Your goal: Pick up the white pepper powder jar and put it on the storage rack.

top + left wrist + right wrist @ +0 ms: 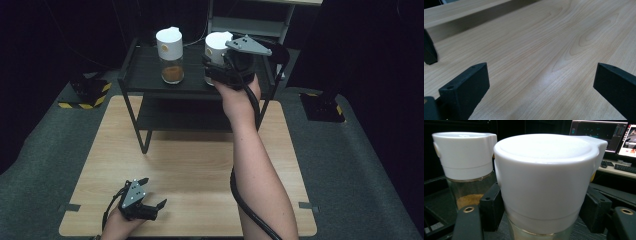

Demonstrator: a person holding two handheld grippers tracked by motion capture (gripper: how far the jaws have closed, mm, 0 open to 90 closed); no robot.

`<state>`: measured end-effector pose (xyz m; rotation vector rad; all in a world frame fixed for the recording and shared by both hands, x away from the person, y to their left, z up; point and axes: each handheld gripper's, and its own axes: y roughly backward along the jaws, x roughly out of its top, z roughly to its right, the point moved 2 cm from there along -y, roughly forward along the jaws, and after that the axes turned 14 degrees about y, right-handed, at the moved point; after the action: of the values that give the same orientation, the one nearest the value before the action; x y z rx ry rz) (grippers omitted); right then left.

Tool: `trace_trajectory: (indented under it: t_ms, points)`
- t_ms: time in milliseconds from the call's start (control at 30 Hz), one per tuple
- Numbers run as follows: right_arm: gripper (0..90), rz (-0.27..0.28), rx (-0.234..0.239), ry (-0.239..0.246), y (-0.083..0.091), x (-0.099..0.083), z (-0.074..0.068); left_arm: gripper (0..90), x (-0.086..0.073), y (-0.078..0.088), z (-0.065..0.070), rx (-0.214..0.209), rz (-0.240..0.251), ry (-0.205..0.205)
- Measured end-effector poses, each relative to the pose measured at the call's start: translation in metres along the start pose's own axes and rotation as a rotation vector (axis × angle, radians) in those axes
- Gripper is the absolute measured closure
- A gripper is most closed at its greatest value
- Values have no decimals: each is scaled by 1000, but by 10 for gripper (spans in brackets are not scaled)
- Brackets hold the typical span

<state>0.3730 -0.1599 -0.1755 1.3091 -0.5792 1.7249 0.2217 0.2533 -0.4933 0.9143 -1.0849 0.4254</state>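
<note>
The jar (544, 192) with the white cap is sitting clamped between the jaws of the right gripper (544, 212), just at the line where the cap is meeting the glass, over the top shelf of the black rack (145, 80); a second jar (170, 55), also white-capped and holding brown powder at its bottom, is standing just beside it, to the left of the gripper in the right gripper view. The step in hand is probably setting this jar down beside its twin, and doing it well is calling for keeping the jar upright, keeping clear of the neighbour, and lowering until the glass base is resting flat before the jaws are letting go; whether the base is already touching the shelf is hidden by the gripper. The cap is looking like smooth matte plastic, round with a small flip tab at one side; the body below is clear glass, slick for the pads. The left gripper (539, 82) is resting low over the pale wood-grain table (544, 37), jaws standing wide apart with nothing between them.
</note>
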Motion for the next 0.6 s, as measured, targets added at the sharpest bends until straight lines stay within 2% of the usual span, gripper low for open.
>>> trace_trajectory:
  t_ms: [267, 600]
  points:
    - [302, -12, -5, -2, -11, 2, 2, 6, 0, 0, -1, -6, -1, -3]
    - [302, -17, 2, -30, -18, 0, 8, 5, 0, 0, -1, -5, -2, 0]
